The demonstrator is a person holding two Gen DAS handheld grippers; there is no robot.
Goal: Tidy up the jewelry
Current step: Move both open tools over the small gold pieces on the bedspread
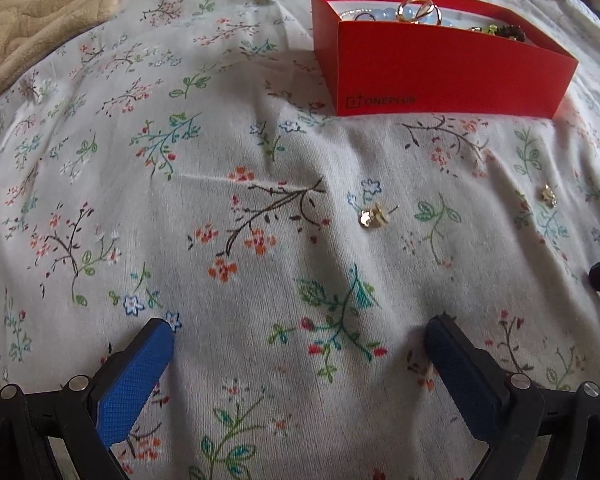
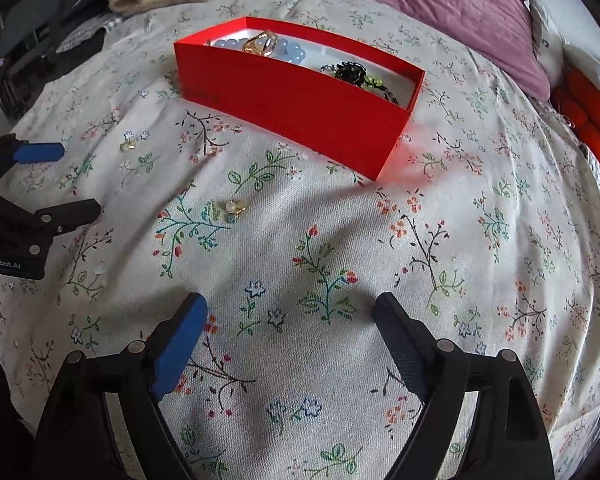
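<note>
The left gripper hangs over the bed with its two fingers spread wide and nothing between them; the fingers are black jointed plastic with silver rivets, faced with blue pads stamped in a fine diamond grain. The right gripper is built the same way and also stands wide apart and empty over the cloth.

Seen from the left wrist, a thick cream blanket with wavy quilting lies at the far left. The bedsheet is a pale, finely woven cotton printed with thin brown twigs, green leaves and small red and blue flowers, and it is creased into soft folds. On it, ahead of the left gripper and slightly to its right, lies a small gold earring with a rounded, shiny head and a thin post. Further right lies a second gold earring, near the edge of that view.

Beyond both earrings sits a red cardboard box, long and rectangular with sharp folded corners, a matte outside and a white inside. In it lie a string of round pale blue beads, a smooth gold ring resting on the beads, and a dark, knobbly piece toward the box's right end.

At the far right of the right wrist view is a crumpled mauve quilt.
</note>
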